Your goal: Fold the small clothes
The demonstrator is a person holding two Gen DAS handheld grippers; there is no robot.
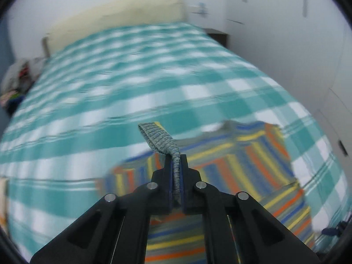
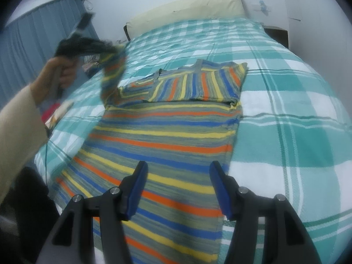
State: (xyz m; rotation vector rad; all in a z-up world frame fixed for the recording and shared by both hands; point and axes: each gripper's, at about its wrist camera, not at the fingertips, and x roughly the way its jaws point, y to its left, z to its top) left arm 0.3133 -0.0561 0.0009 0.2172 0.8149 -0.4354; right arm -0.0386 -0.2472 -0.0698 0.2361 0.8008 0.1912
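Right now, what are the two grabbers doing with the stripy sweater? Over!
Left gripper shut on the sleeve cuff, lifted. Right gripper open, empty, above the striped sweater. Sweater on the checked bedspread. Nothing in the way.

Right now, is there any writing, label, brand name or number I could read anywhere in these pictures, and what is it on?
None: no readable text in either view.
Striped sweater: only coloured stripes, no tag or label showing.
Checked bedspread: pattern only.
Small blue mark on the wall: blurred, looks like a decoration, not lettering.
Pile of things beside the bed: too blurred to tell whether anything is printed there.
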